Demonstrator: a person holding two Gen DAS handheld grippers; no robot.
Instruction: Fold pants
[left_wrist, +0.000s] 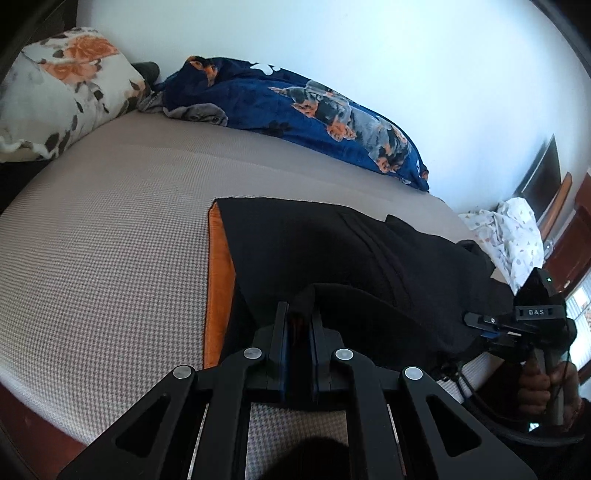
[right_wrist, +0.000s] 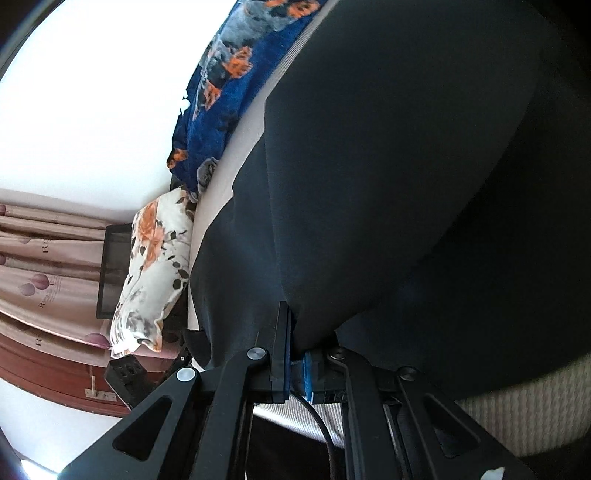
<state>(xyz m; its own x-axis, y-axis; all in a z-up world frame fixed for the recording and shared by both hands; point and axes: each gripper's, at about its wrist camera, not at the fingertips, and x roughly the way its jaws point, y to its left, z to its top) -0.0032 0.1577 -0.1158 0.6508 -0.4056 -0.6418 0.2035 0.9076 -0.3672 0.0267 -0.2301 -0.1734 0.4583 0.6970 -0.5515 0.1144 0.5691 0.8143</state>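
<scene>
Black pants lie across the near edge of a bed, spread over its beige waffle-weave cover, with an orange strip showing along their left side. The left gripper has its fingers pressed together on a raised fold of the dark cloth at the near edge. The right gripper, seen farther along the same edge, is likewise clamped on the pants, which hang up from its fingers and fill most of its camera's view. A floral pillow sits at the bed's far left corner. A blue dog-print blanket is bunched along the far edge against the white wall. Pale printed cloth lies past the bed's right end.
</scene>
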